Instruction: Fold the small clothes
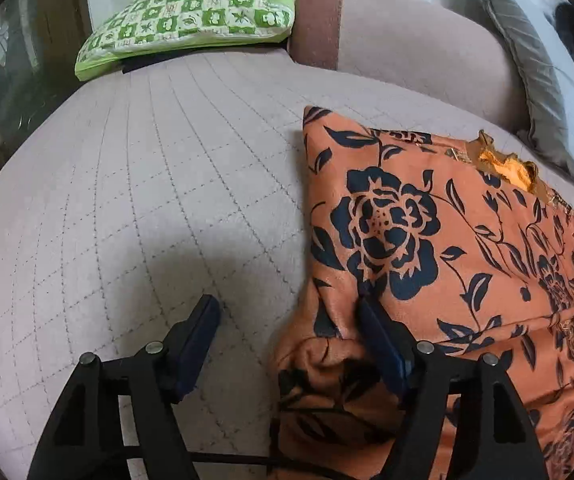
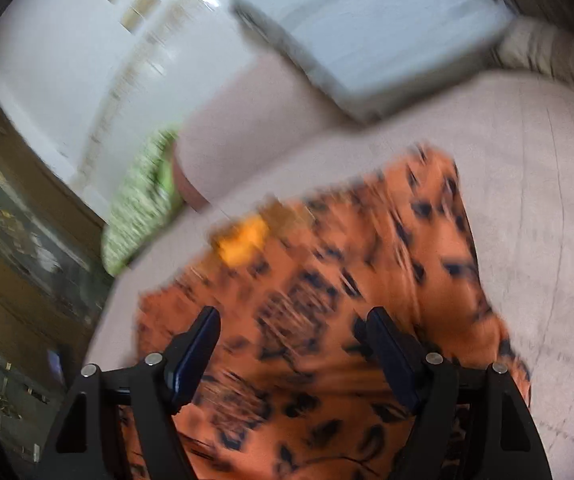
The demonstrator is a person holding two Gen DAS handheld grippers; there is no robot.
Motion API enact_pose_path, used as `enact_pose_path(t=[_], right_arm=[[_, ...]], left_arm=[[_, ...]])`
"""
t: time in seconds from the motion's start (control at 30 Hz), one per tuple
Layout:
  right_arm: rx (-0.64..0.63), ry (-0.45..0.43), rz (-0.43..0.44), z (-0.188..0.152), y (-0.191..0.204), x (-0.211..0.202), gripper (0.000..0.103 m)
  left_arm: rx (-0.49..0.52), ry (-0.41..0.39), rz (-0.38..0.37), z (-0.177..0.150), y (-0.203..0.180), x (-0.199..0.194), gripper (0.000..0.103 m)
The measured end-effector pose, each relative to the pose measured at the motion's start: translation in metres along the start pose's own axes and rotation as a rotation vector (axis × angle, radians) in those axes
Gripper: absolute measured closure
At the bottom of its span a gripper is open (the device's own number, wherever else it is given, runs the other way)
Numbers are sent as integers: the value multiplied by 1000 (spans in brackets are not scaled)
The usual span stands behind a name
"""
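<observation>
Here orange garment (image 1: 427,216) — navy floral print, folded flat on quilted sofa (image 1: 147,184); both tools spread apart, gripping nothing.

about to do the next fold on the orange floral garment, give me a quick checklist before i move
1. Left gripper open: ok, nothing pinched.
2. Left gripper clear of the orange floral garment: not ok, one finger lies against its bunched edge.
3. Right gripper open: ok, cloth shows through the gap.
4. Garment flat: not ok, lower left corner is bunched.
5. Bare quilted cover beside the garment: ok.
6. Right wrist view sharp: not ok, blurred.
</observation>
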State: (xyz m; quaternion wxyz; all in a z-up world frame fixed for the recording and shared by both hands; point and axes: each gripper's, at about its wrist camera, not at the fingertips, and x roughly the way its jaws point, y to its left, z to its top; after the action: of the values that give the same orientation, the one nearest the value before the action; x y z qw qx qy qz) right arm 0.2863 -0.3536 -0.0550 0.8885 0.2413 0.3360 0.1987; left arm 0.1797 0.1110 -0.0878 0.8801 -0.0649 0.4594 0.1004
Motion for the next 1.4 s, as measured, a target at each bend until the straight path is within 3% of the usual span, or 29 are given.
enact_pose_path(t=[0.07, 0.1, 0.13, 0.2, 0.37, 0.47, 0.53, 0.67, 0.73, 0.83, 0.9, 0.93, 1.1, 1.13, 1.2, 1.27, 1.33, 1.4], right_arm=[[52, 118, -122, -7, -24, 30, 19], [74, 133, -135, -10, -33, 35, 23], [72, 87, -133, -6, -26, 20, 23], [80, 75, -119, 2, -15, 0, 23], [-72, -130, -160, -1, 23, -114, 23], [-231, -323, -245, -16, 56, -208, 23], [-327, -449, -299, -28, 83, -266, 23], [-482, -676, -323, -63, 138, -366, 19], [-527, -795, -324, -82, 164, -408, 17], [-515, -889, -297, -96, 184, -447, 6], [-472, -855, -293, -101, 184, -451, 2], [-436, -792, -290, -101, 177, -443, 1], [-82, -172, -208, -110, 81, -342, 2], [-9, -72, -200, -117, 59, -322, 2], [106, 44, -214, -131, 24, -297, 7], [187, 179, -174, -140, 3, -275, 9], [225, 238, -186, -151, -6, -259, 10], [252, 303, -180, -160, -11, -243, 14]], left_arm=[[30, 1, 14, 2, -5, 0, 29], [21, 9, 3, 3, -4, -2, 30], [2, 19, -10, 6, -2, -7, 32], [-35, -38, -49, 12, 15, -32, 32], [-128, -326, -45, -17, 51, -150, 32], [-211, -524, -33, -47, 80, -244, 30], [-243, -621, -14, -59, 90, -288, 23], [-270, -848, -26, -108, 109, -385, 9], [-294, -936, -43, -128, 109, -419, 2], [-329, -1027, -68, -145, 103, -440, 0], [-334, -983, -58, -150, 100, -432, 0], [-331, -923, -53, -150, 97, -421, 0], [-306, -430, -97, -145, 87, -297, 0], [-296, -340, -109, -148, 86, -274, 0], [-286, -202, -111, -160, 84, -235, 1], [-299, -120, -103, -173, 81, -215, 1], [-298, -28, -118, -181, 78, -200, 1], [-298, -15, -108, -185, 76, -198, 1]])
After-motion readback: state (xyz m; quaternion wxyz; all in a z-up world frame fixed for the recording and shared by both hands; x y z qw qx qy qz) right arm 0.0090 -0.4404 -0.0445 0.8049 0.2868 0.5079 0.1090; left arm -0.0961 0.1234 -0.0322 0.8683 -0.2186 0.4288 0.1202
